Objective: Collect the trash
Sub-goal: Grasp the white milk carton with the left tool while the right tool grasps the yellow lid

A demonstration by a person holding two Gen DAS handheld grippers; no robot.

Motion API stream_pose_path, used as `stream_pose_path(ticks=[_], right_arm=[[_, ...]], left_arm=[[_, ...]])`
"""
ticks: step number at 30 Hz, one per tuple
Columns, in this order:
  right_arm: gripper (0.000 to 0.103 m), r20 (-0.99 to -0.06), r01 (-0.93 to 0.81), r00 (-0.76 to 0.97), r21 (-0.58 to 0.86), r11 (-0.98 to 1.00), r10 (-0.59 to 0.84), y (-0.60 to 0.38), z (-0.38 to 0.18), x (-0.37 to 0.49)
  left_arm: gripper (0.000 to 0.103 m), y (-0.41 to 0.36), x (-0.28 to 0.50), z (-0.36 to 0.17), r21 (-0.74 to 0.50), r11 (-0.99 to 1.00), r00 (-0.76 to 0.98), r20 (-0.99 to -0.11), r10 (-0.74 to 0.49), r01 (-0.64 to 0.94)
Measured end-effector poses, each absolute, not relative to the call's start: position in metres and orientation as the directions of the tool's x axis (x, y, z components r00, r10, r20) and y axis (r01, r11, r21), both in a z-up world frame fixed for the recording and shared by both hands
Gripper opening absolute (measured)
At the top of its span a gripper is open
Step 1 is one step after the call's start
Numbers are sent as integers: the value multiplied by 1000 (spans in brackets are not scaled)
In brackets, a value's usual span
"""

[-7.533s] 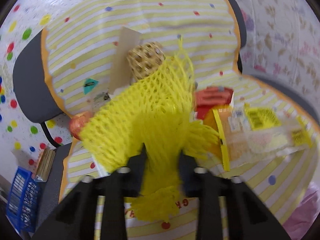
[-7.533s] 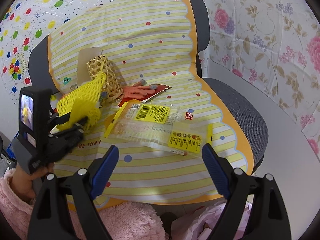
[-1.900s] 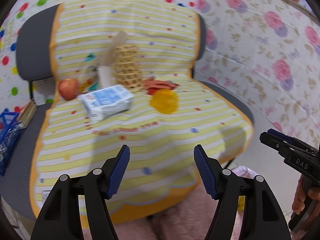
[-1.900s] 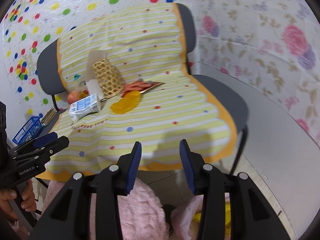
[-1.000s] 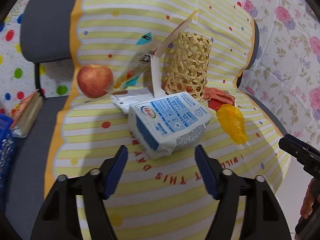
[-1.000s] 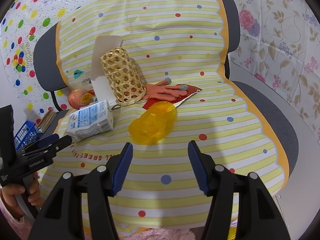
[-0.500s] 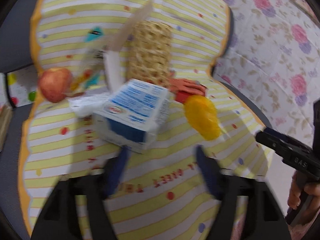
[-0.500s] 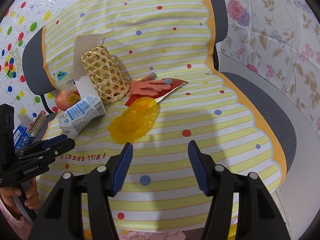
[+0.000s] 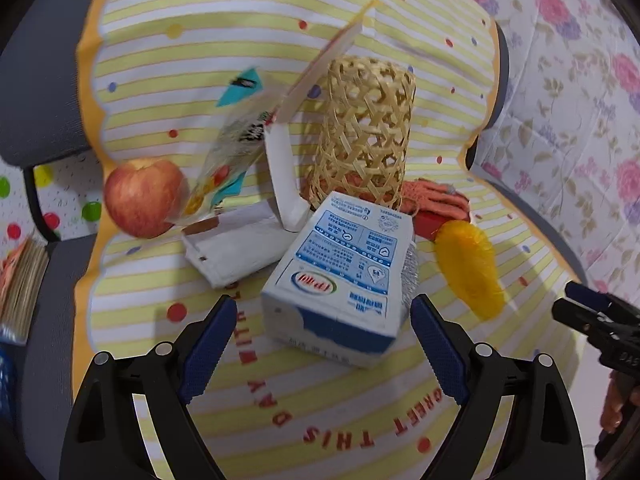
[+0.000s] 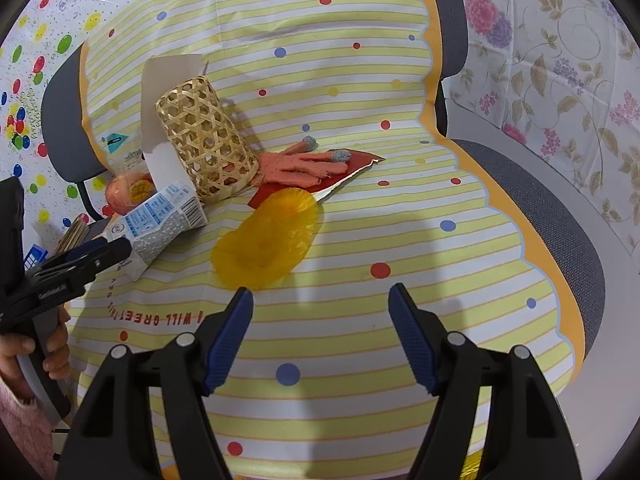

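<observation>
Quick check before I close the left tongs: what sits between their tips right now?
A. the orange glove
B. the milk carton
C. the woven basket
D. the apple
B: in the left wrist view the milk carton lies between the open left tongs, their pads not touching it, while the apple, basket and glove lie farther back.

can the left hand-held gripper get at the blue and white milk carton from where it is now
Probably yes. The left hand-held gripper is open, its blue pads either side of the blue and white milk carton's near end, and nothing lies between them. The woven bamboo basket stands behind it.
</observation>
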State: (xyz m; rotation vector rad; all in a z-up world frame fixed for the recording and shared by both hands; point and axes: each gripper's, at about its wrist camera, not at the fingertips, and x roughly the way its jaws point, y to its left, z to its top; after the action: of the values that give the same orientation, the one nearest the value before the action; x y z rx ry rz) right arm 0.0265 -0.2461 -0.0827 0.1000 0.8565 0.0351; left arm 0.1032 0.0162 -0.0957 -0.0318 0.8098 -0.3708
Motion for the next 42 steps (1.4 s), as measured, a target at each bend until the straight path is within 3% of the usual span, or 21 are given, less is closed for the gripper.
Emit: stream_pose_path(ticks=[7,13,21,23,30,32,39,42], right_arm=[[70,-766,8,640,91,996,65,-249,-88,35],[70,-769,1,635,91,996,70,-250,-90,39],[69,-762,-30,641,103,994,98,-242,-94,58],[62,-762,-35,639,104,994,103,-239,-95,64],[58,-778,-39,613,146,989,139,-234,-108,100],[52,-785,-21,603,166,986,145,-237,-112,111],[50,-795,-14,581,201,979,172,-241,-121,128],[31,-793,-48,570,232,972,217,-237,-121,130]], left_arm=[[87,0,116,-105,-136,930,584,-745,-323,341],[77,0,104,-102,-88,938,620,-729,-291,336],[71,14,79,-87,-183,944,668,-670,-324,275],[71,13,76,-84,-182,946,678,-661,-320,269],[71,13,77,-81,-174,950,692,-653,-308,259],[71,14,78,-82,-177,950,690,-655,-308,256],[71,15,82,-85,-179,951,688,-658,-306,252],[71,15,81,-84,-179,952,690,-657,-303,248]])
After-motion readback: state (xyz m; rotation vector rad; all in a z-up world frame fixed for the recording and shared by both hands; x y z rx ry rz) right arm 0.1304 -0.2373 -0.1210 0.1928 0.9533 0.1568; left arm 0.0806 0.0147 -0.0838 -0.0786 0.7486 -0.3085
